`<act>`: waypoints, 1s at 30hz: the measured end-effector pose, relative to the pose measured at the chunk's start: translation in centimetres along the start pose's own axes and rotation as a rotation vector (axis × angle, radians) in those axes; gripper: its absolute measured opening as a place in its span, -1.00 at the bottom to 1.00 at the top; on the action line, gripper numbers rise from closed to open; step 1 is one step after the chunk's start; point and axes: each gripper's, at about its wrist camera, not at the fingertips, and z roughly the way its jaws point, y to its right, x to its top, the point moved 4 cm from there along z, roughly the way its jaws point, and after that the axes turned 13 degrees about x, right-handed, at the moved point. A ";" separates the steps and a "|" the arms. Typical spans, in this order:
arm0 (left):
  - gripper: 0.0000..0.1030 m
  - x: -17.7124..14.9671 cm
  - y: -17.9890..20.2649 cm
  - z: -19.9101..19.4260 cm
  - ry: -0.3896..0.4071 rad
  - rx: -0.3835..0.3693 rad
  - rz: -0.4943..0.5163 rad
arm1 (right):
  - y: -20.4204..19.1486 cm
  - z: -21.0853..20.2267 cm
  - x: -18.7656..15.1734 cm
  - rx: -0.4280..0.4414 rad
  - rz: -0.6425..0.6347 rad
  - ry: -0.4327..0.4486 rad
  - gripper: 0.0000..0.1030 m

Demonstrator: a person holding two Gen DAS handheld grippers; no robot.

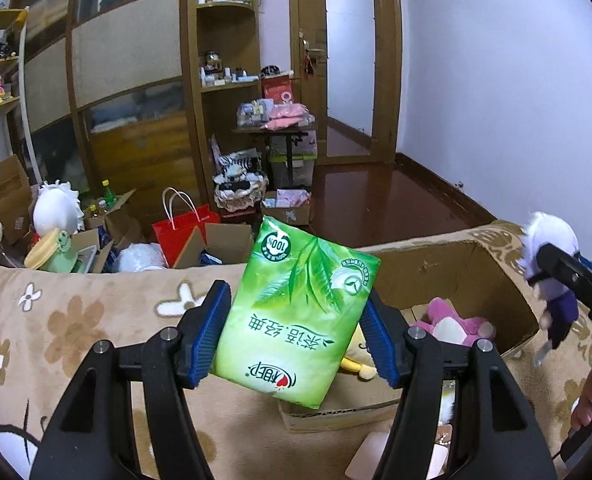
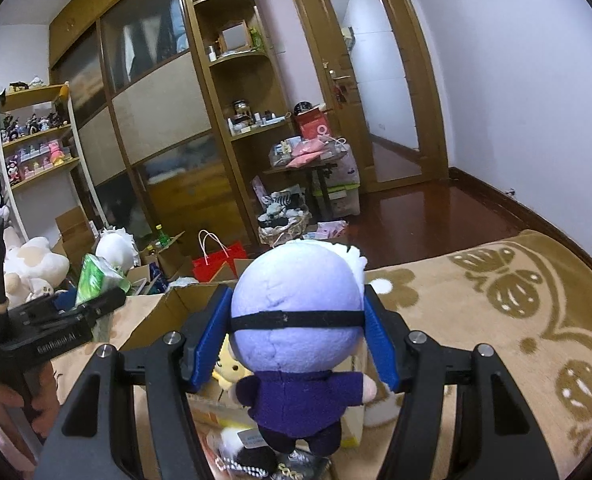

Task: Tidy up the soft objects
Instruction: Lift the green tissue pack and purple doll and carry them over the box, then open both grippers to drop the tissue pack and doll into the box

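My left gripper (image 1: 296,332) is shut on a green tissue pack (image 1: 296,312) and holds it in the air at the near left edge of an open cardboard box (image 1: 467,276). In the box lie a pink plush (image 1: 455,322) and a yellow plush (image 1: 355,360). My right gripper (image 2: 297,336) is shut on the head of a plush doll (image 2: 296,320) with a lavender head, black blindfold and dark purple clothes, held above the box (image 2: 152,316). The doll (image 1: 547,272) also shows at the right of the left wrist view, and the tissue pack (image 2: 96,280) at the left of the right wrist view.
The box rests on a beige flowered blanket (image 1: 76,320). Behind it on the floor are a red paper bag (image 1: 184,228), open cartons and white plush toys (image 1: 56,208). A wardrobe and shelves (image 2: 236,80) stand behind; dark wood floor (image 2: 423,216) leads to a door.
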 end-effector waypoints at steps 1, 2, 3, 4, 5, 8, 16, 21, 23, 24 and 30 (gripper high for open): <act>0.22 -0.1 0.3 0.4 -0.008 -0.004 0.003 | 0.0 0.4 0.0 0.006 -0.002 -0.005 0.30; 0.22 -0.3 0.5 0.6 -0.014 -0.007 0.008 | -0.1 0.7 -0.2 0.010 -0.003 -0.010 0.30; 0.22 -0.5 0.7 0.9 -0.022 -0.011 0.013 | -0.1 1.1 -0.4 0.014 -0.004 -0.017 0.30; 0.22 -0.6 0.9 1.2 -0.028 -0.017 0.016 | -0.2 1.3 -0.6 0.016 -0.007 -0.025 0.30; 0.22 -0.8 1.2 1.4 -0.035 -0.021 0.020 | -0.2 1.7 -0.8 0.017 -0.010 -0.036 0.30; 0.22 -1.1 1.9 1.9 -0.047 -0.036 0.030 | 0.1 2.8 -1.4 0.020 -0.013 -0.069 0.32; 0.28 -1.8 2.7 2.5 -0.075 -0.043 0.050 | 0.4 3.8 -2.0 0.025 -0.002 -0.095 0.35; 0.42 -2.1 2.7 2.6 -0.100 -0.051 0.054 | 0.5 3.5 -2.0 0.023 0.013 -0.093 0.50; 0.50 -2.1 2.7 2.6 -0.107 -0.046 0.056 | 0.6 3.2 -1.9 0.022 0.016 -0.087 0.58; 0.57 -2.2 2.7 2.5 -0.106 -0.043 0.057 | 0.6 3.1 -1.8 0.020 0.019 -0.083 0.63; 0.69 -2.0 2.5 2.2 -0.104 -0.038 0.053 | 0.7 2.0 -1.9 0.013 0.038 -0.080 0.71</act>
